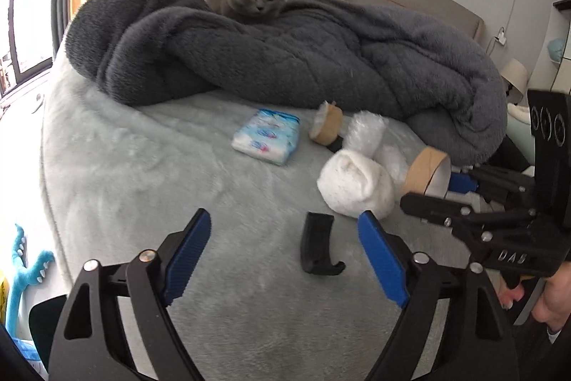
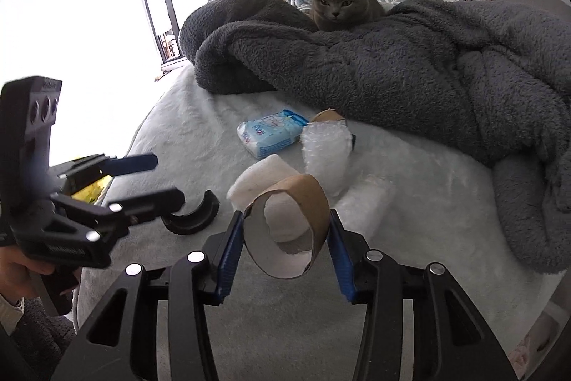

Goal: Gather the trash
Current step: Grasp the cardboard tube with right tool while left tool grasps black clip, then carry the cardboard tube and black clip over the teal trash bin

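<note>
Right wrist: right claw grips cardboard tube.

Left claw gapes above a black curved piece on the bed.

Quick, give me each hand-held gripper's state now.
Left hand-held gripper: open, holding nothing.
Right hand-held gripper: shut on the cardboard tube.
</note>
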{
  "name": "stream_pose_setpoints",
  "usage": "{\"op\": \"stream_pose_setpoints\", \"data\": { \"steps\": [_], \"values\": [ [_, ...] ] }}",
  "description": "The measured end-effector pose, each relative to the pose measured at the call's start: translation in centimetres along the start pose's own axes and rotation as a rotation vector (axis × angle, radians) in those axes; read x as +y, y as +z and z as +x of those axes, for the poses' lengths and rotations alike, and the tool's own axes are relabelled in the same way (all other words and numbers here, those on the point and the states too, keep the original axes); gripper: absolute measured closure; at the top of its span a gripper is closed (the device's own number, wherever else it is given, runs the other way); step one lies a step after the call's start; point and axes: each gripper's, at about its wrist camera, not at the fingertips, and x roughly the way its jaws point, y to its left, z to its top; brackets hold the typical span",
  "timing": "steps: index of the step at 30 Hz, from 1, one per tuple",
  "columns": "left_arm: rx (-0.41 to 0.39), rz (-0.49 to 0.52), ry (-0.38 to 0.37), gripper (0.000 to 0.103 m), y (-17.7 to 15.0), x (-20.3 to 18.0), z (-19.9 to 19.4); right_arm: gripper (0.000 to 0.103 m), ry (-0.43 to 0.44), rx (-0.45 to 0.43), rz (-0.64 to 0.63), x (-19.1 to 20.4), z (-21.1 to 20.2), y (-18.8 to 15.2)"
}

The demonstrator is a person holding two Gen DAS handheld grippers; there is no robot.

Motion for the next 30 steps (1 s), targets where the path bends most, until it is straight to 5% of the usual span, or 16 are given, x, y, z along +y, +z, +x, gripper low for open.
{"op": "stream_pose_setpoints", "data": {
  "steps": [17,26,30],
  "values": [
    [0.076,0.011,0.038,0.048,-0.7,-1.5,3.7,0.056,0.033,-0.050,0.048,-2.5,-2.0,0.1],
    [0.081,0.006,0.035,0.078,-0.7,-1.4,3.8,0.056,0.034,-0.061,0.074,-2.6,-2.4,0.9],
    [0.074,0.029,0.045,0.080,-0.9,-1.7,3.5,0.056,0.040,-0.059,0.063,-1.9,-2.1,1.2]
  ]
}}
